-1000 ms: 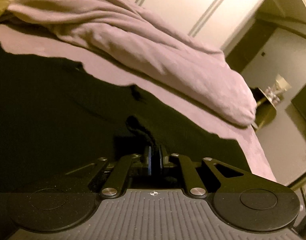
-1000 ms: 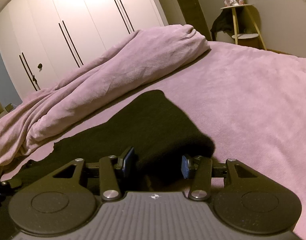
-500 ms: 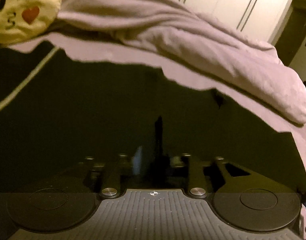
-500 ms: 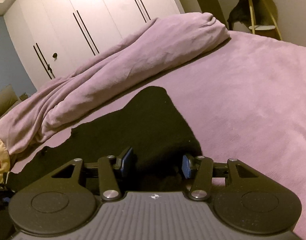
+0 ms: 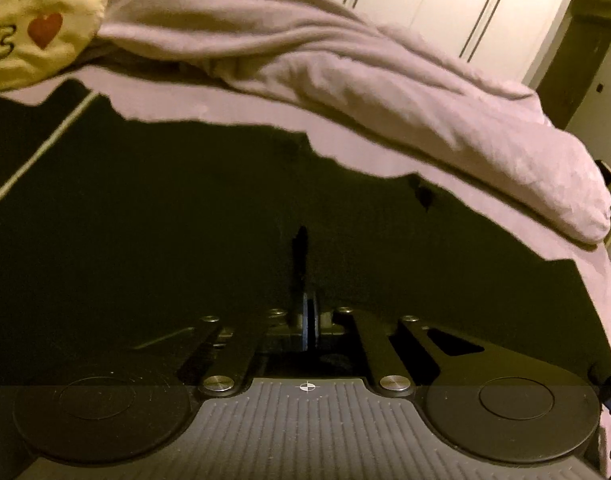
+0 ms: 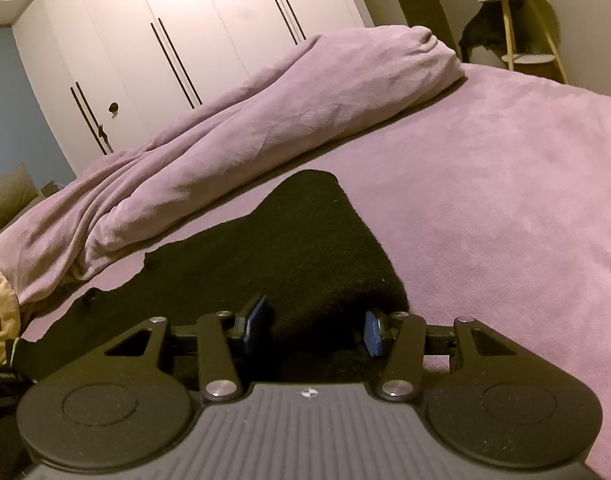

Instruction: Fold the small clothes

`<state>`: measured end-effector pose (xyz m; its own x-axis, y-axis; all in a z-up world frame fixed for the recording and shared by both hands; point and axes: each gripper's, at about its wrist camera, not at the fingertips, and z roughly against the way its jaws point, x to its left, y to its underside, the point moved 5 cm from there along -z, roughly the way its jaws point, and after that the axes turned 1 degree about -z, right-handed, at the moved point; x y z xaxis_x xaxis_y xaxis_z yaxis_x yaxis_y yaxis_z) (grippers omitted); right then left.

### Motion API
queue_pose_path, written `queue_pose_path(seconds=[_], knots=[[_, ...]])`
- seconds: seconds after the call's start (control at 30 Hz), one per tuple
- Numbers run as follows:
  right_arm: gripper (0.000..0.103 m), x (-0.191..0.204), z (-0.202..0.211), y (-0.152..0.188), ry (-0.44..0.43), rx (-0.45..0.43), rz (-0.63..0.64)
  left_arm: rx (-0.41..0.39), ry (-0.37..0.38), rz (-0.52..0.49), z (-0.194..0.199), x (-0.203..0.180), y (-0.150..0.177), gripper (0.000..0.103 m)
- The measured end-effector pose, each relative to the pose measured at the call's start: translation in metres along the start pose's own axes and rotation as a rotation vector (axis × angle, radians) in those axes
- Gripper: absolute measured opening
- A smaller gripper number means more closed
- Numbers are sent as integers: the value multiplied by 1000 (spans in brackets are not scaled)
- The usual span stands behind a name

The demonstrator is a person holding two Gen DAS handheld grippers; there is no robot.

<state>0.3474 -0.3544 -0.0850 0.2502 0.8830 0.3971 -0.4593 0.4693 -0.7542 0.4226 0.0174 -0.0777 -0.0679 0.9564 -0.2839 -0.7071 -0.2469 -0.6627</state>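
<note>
The black garment (image 5: 209,216) is spread flat on the purple bedspread (image 6: 505,200), filling the middle of both views. The left gripper (image 5: 308,312) has its pads pressed together, pinching a ridge of the black fabric. The right gripper (image 6: 311,324) sits spread, the garment's folded end between its pads. Emoji pillow (image 5: 33,20) is at upper left.

Black fabric garment spread on the purple bed

The black fabric garment (image 5: 185,208) lies mostly flat, its far edge ragged; a thin pale stripe crosses its left part, and one rounded, folded end (image 6: 321,232) lies bunched toward the right.
</note>
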Motion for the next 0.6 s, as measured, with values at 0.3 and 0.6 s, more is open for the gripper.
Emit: queue_pose_path(seconds=[0.3, 0.6], knots=[[49, 4, 1, 0, -9, -13, 20, -69, -24, -13, 8, 2, -18, 2], [52, 12, -2, 6, 14, -9, 72, -1, -90, 3, 6, 37, -23, 22]])
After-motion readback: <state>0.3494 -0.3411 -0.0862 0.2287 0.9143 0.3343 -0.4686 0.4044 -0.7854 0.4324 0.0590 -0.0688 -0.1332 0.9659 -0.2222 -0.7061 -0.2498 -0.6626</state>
